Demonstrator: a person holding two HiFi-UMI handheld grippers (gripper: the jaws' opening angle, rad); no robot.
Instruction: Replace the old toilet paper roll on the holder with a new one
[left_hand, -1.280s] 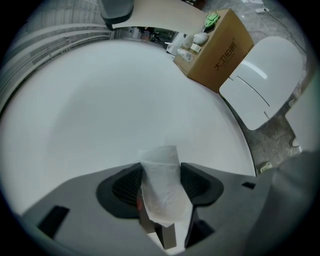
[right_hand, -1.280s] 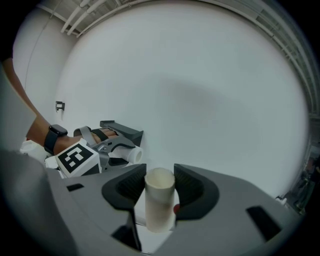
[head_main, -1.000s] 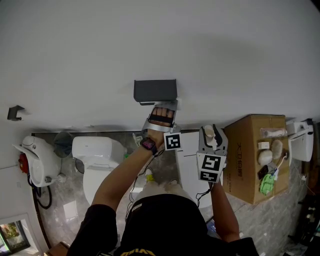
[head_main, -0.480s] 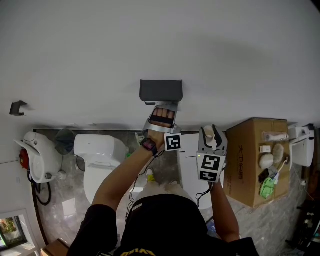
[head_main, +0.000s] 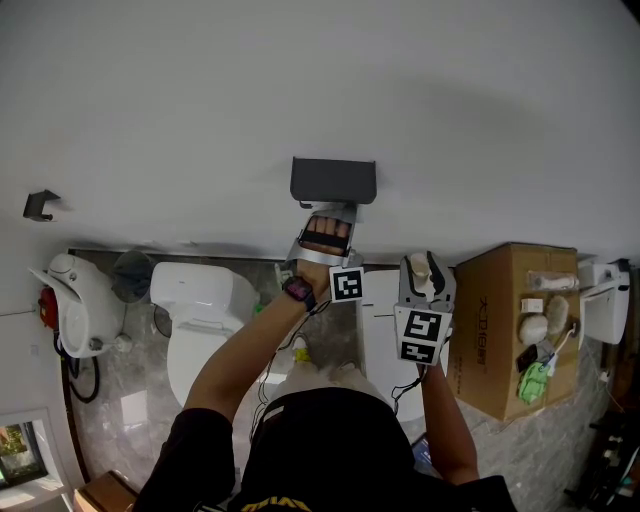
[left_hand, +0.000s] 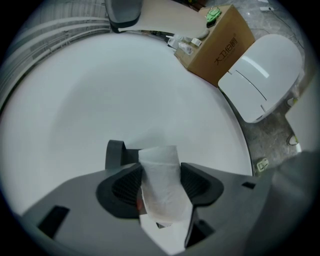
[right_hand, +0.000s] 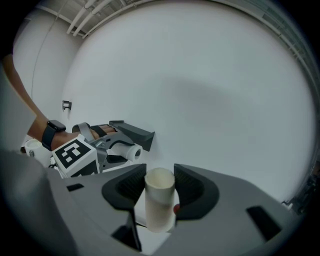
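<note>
One broad white wall (head_main: 300, 80) carries the dark holder (head_main: 333, 180), and everything here is placed from that holder. Well below it and off to its right stands a cardboard box (head_main: 510, 320).

What has changed is the line-up. A second ago the holder sat up and to the left of the left gripper (left_hand: 161, 175) in the head view. Now it lies straight ahead of that gripper, which has edged sideways along the wall. Neither pair of jaws has opened or closed in that time.

The left gripper's jaws stand partly apart and press on a new roll (left_hand: 160, 192) of white paper. The roll is just below the holder, close to it but not yet on it. The right gripper (right_hand: 160, 187) is lower and to the holder's right, clear of it. Its jaws are set narrower and clamp a bare cream cardboard tube (right_hand: 159, 207), which I take to be the spent core.

So the old roll looks to be already off. The fresh one is now lined up, and what remains is to seat it on the holder, whose underside the head view hides.
</note>
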